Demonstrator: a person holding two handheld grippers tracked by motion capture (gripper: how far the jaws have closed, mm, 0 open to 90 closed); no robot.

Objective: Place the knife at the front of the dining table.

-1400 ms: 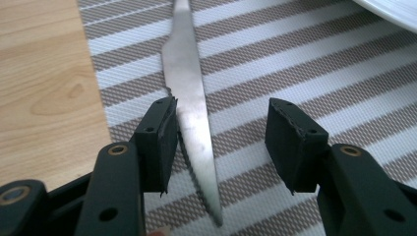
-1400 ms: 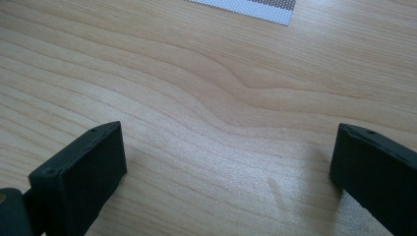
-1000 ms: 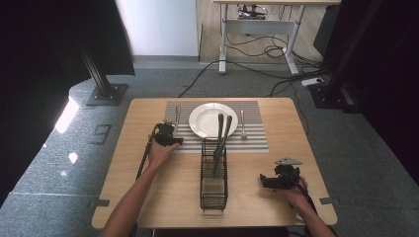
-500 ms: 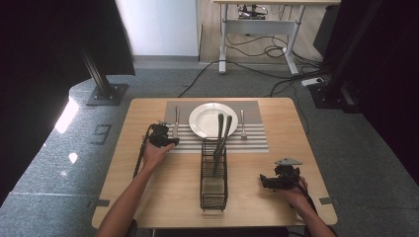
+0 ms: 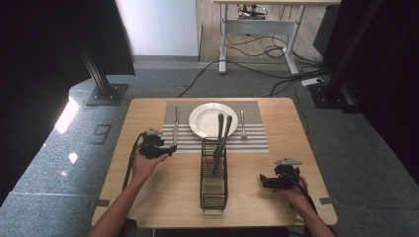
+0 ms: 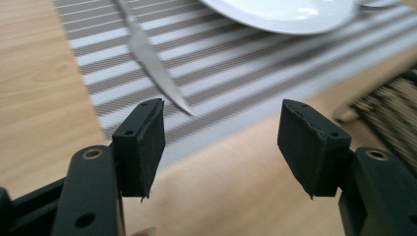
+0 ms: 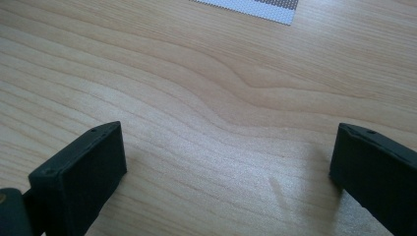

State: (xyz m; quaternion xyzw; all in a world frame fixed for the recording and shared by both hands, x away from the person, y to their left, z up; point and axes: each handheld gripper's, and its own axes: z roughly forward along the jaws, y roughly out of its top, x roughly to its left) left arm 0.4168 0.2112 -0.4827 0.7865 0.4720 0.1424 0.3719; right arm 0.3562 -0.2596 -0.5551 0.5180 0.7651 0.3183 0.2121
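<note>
A silver knife lies on the striped placemat to the left of the white plate. A fork lies to the plate's right. My left gripper hovers just short of the knife's near tip, over the placemat's front edge. Its jaws have just been opening and nothing is between them. My right gripper rests open over bare wood at the front right, holding nothing.
A black wire basket stands in the middle front of the table, with two dark-handled utensils leaning out toward the plate. The placemat's corner shows at the top of the right gripper view.
My left gripper has drawn back from the knife, leftward and toward the table's near edge, and its jaws stand wider. The right gripper has not moved.
</note>
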